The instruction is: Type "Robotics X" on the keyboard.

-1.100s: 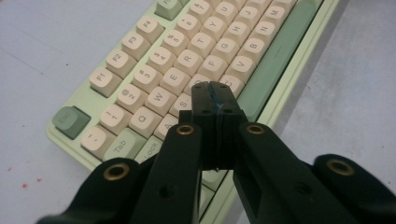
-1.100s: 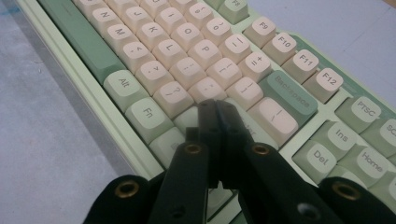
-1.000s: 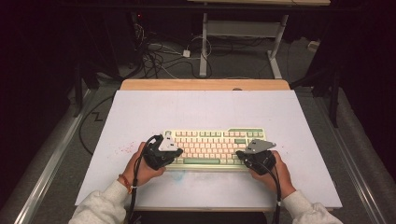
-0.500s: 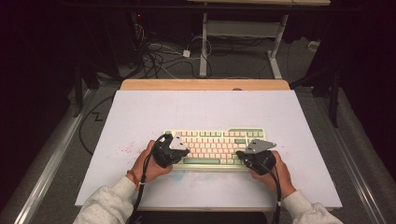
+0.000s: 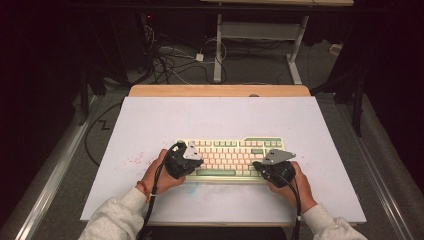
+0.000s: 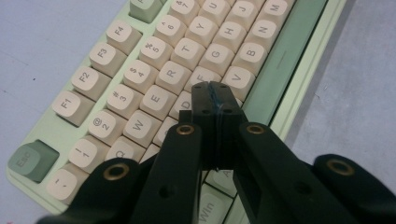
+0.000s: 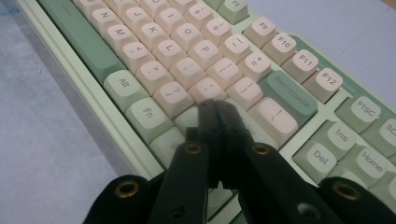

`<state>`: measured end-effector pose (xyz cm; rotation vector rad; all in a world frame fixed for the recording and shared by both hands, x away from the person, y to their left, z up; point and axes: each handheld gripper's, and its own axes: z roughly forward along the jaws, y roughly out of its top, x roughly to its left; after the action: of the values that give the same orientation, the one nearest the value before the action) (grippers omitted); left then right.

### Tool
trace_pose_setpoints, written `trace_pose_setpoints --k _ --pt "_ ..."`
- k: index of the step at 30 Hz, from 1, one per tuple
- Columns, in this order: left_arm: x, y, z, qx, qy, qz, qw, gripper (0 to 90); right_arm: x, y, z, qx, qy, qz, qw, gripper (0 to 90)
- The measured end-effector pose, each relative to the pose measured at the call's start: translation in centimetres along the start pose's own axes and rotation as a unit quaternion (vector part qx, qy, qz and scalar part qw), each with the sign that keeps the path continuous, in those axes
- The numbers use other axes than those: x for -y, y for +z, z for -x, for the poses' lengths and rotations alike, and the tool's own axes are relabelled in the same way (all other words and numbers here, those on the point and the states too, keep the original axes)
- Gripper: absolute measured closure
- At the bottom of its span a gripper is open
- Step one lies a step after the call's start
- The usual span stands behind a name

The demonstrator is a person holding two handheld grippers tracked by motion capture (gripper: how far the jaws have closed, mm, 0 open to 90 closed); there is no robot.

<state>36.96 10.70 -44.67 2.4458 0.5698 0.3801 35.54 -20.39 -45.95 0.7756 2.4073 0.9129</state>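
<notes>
A pale green keyboard (image 5: 235,150) with cream keys lies on the white table near the front edge. My left gripper (image 5: 192,159) hovers over its left part, jaws shut with nothing between them. In the left gripper view the tips (image 6: 212,88) sit over the keys around D and F on the keyboard (image 6: 140,70). My right gripper (image 5: 261,165) is at the keyboard's right part, also shut and empty. Its tips (image 7: 214,105) stand over the keys near the quote key and Enter, with the keyboard (image 7: 187,56) spread beyond them.
The white table top (image 5: 215,117) has free room behind and to both sides of the keyboard. A wooden strip (image 5: 220,90) runs along its far edge. Cables (image 5: 170,55) and a desk frame (image 5: 295,55) lie on the floor beyond.
My left gripper has shifted right, further onto the keyboard's left keys. The right gripper has stayed in place.
</notes>
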Motion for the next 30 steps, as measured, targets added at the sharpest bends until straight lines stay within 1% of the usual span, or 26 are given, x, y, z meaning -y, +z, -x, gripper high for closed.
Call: trace_pose_setpoints --k 3,13,20,22,25,27,28,30 --pt "0.08 0.18 0.05 -0.003 0.003 -0.006 1.0 87.4 -0.01 -0.01 -0.03 0.001 -0.001 -0.001 1.0 90.0" --pt "0.02 0.22 -0.11 -0.004 0.002 -0.007 1.0 87.3 0.02 0.0 -0.01 0.001 0.0 0.001 1.0 90.0" --pt "-0.06 -0.11 -0.15 -0.011 0.004 -0.001 0.9999 87.2 0.03 0.0 -0.02 0.001 0.001 0.001 1.0 90.0" --pt "-0.06 -0.23 -0.23 -0.011 0.002 0.001 0.9999 87.2 0.02 0.0 -0.02 0.001 0.0 0.001 1.0 90.0" --pt "0.05 -0.1 -0.24 -0.011 0.003 -0.005 0.9999 87.2 0.0 -0.01 -0.03 0.001 0.0 0.0 1.0 90.0" --pt "0.28 0.52 -0.17 -0.009 0.004 -0.018 0.9998 87.3 -0.01 0.01 -0.04 0.001 -0.001 0.0 1.0 90.0" --pt "0.36 0.61 -0.14 -0.011 0.004 -0.01 0.9999 87.3 -0.01 -0.01 -0.04 0.002 -0.001 -0.001 1.0 90.0" --pt "0.21 0.44 -0.04 -0.015 0.008 -0.013 0.9998 87.2 -0.03 -0.01 -0.06 0.003 -0.002 -0.001 1.0 90.0"
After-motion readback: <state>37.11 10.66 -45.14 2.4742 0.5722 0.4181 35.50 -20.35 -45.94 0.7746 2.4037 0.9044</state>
